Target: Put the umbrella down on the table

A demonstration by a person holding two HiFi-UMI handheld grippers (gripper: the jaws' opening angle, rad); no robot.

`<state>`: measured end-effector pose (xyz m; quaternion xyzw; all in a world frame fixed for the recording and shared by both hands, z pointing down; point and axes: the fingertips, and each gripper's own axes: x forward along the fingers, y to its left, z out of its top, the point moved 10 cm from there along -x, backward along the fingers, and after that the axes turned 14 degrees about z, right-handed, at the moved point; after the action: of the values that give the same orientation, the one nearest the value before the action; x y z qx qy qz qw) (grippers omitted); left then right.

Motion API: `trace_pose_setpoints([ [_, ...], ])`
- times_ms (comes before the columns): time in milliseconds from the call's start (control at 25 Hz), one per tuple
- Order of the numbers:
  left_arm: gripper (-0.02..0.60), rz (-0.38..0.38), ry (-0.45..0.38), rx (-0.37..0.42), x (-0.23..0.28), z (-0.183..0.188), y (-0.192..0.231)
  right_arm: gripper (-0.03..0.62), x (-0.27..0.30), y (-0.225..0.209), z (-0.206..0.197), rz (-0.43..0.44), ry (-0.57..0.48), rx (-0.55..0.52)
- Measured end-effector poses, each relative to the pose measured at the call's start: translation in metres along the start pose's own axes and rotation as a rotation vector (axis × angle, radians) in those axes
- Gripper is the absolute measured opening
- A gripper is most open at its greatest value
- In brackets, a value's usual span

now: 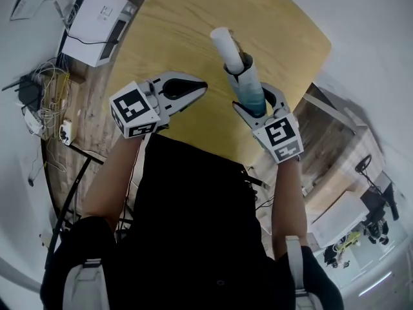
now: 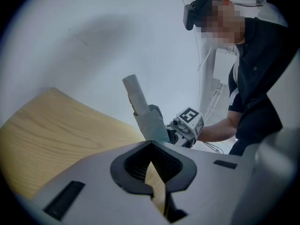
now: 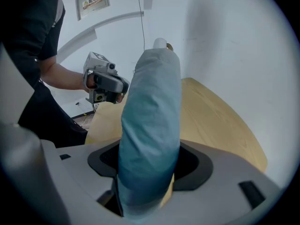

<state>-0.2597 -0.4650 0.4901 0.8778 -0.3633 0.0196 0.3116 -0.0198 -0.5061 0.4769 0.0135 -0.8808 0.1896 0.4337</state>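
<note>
The right gripper (image 3: 151, 159) has its jaws clamped on the folded umbrella (image 3: 152, 121). The pale blue fabric fills the gap between the dark pads, and the rest of the bundle runs up and away from them to a white end (image 1: 226, 44). The umbrella is held up over the near right part of the wooden table (image 1: 181, 24), tilted rather than lying flat. To its left, well apart, the left gripper (image 2: 151, 146) has its jaws drawn together on nothing, with only a sliver of wood showing between them.
</note>
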Motion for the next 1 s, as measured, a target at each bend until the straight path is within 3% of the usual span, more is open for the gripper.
trace_pose_setpoints([
  [320,0.011,-0.001,0.031,-0.026,0.003,-0.019,0.007,0.301,0.024,-0.012,-0.008,-0.030,0.166,-0.073],
  [560,0.011,0.007,0.065,0.011,0.006,-0.030,0.009,0.301,0.037,-0.017,-0.014,-0.027,0.206,-0.068],
  [1000,0.011,0.012,0.076,0.009,0.012,-0.042,0.008,0.301,0.052,-0.025,-0.021,-0.013,0.248,-0.041],
])
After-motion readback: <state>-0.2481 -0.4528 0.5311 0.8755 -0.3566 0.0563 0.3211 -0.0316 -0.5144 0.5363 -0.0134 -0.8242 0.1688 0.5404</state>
